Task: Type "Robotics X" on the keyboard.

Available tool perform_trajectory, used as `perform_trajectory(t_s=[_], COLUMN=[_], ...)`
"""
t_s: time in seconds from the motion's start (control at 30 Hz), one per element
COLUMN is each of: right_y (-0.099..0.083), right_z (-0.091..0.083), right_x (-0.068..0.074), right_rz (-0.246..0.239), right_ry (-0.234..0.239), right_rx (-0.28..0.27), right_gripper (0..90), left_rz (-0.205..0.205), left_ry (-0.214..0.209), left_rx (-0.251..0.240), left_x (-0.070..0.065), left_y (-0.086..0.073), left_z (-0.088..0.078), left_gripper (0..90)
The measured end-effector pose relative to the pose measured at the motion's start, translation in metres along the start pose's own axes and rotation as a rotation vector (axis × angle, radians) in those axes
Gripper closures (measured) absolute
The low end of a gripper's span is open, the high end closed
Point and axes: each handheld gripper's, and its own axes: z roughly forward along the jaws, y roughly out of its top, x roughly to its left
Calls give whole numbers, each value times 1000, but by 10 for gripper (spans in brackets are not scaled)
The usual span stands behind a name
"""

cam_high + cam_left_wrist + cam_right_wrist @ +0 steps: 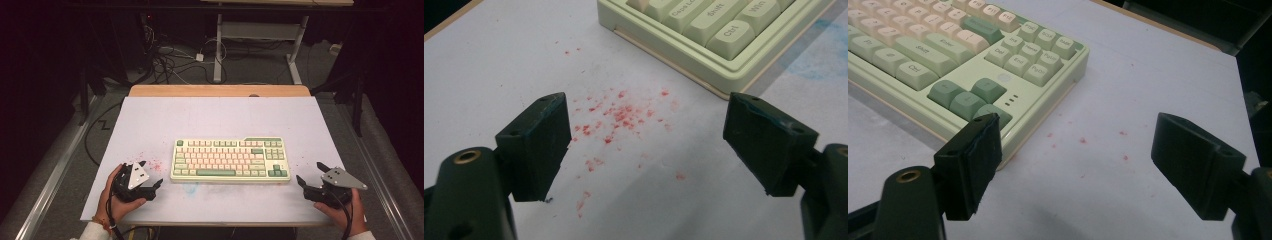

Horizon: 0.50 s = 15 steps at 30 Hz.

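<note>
Keyboard [230, 160], one, lies between two grippers, left [150, 174] and right [311, 173], both with jaws apart.

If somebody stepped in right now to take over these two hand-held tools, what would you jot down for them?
Left tool: open, holding nothing, by the keyboard's left end, above red specks on the white table.
Right tool: open, holding nothing, off the keyboard's right end.
Keyboard: flat, mid-table, untouched.
Done: nothing visible so far.
Left: probably closing in on the keyboard from both ends.
</note>
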Motion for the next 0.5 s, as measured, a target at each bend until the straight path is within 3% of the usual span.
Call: perform_trajectory(t_s=[0.37,0.5], right_y=[3,8], right_z=[-3,-6], right_x=[2,3], right_rz=[-10,-22], right_ry=[-8,16], right_rx=[1,-20], right_gripper=[212,241], left_rz=[1,1], left_ry=[-6,-3], left_rx=[-3,-5], left_x=[-1,-1], left_y=[-2,-3], left_z=[-2,-3], left_gripper=[182,182])
